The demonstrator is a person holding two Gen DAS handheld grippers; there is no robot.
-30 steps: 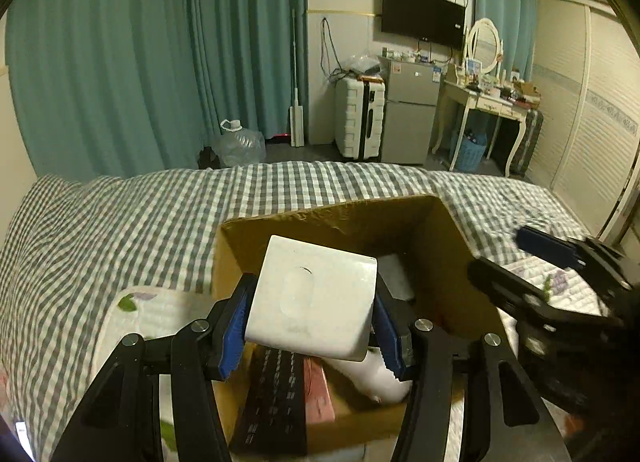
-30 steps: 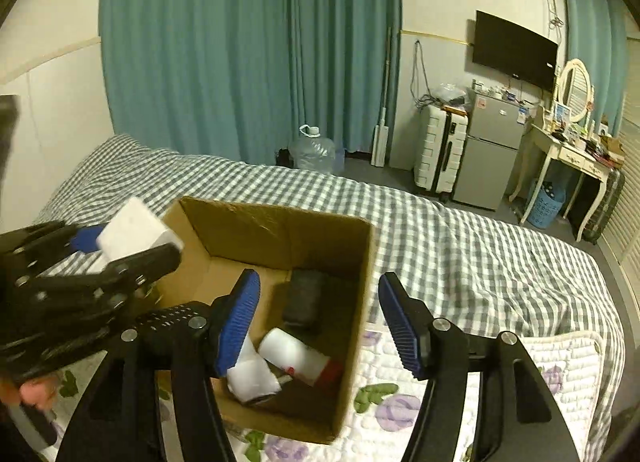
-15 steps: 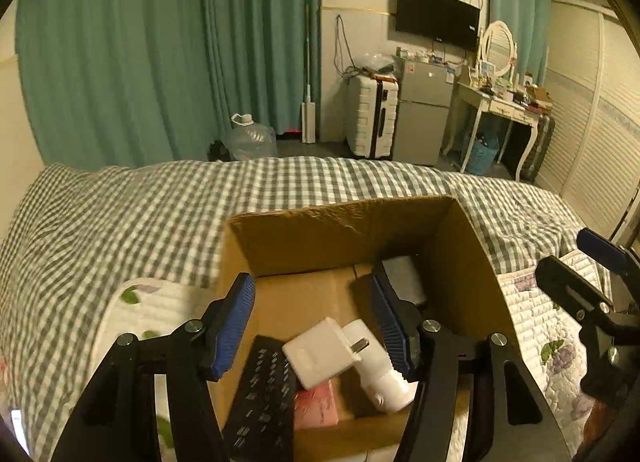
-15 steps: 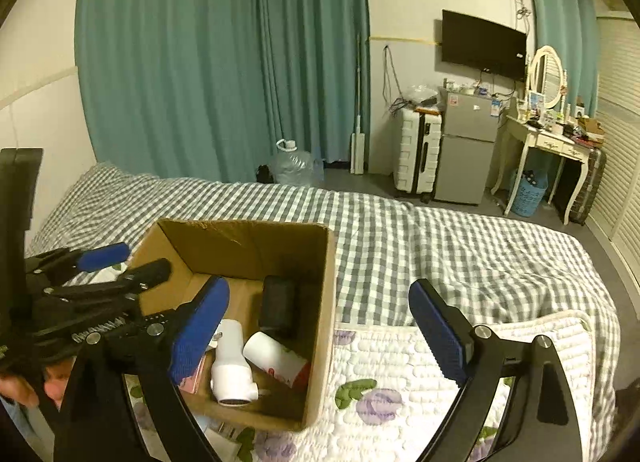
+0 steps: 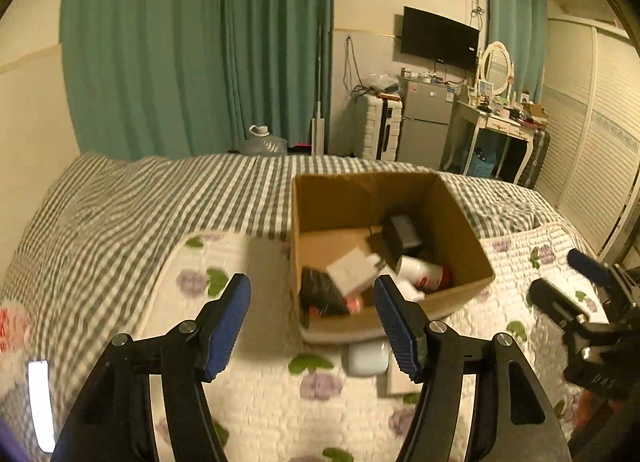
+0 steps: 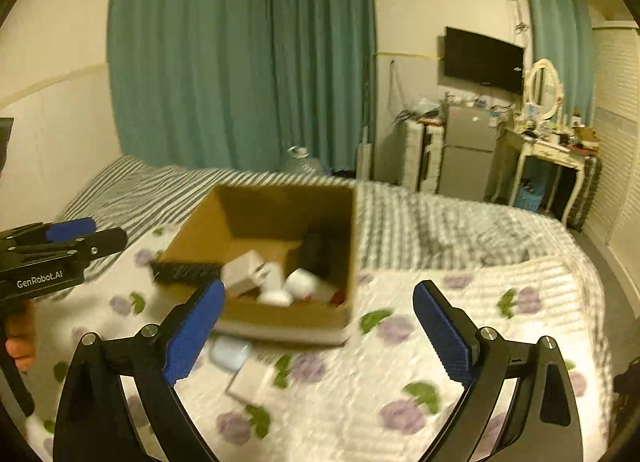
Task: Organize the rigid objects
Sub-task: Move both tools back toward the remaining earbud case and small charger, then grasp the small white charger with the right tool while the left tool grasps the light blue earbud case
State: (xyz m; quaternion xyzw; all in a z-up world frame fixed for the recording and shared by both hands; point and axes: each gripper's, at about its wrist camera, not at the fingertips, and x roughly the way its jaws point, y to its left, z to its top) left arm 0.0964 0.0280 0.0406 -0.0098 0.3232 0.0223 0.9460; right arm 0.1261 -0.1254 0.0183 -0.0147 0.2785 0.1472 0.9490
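Note:
An open cardboard box (image 5: 464, 238) (image 6: 192, 234) stands on the bed. Inside lie a white plug adapter (image 5: 352, 272) (image 6: 242, 272), a white bottle with a red end (image 5: 420, 270) (image 6: 308, 286), a black keyboard (image 5: 320, 294) (image 6: 186, 273) and a dark block (image 5: 402, 232). My left gripper (image 5: 312, 320) is open and empty, held above the quilt in front of the box. My right gripper (image 6: 318, 338) is open and empty, also in front of the box. A pale blue case (image 5: 368, 358) (image 6: 231, 354) and a flat white card (image 5: 400, 380) (image 6: 250, 380) lie on the quilt by the box's near side.
The bed has a floral quilt (image 5: 260, 394) over a checked sheet (image 5: 120, 214). A phone (image 5: 40, 402) lies at the far left. Beyond the bed stand green curtains, a water jug (image 5: 264, 142), a suitcase, a small fridge (image 5: 424, 122) and a dressing table.
My left gripper opened and dropped the white adapter into the box, then pulled back and left. My right gripper opened wider and drew back from the box.

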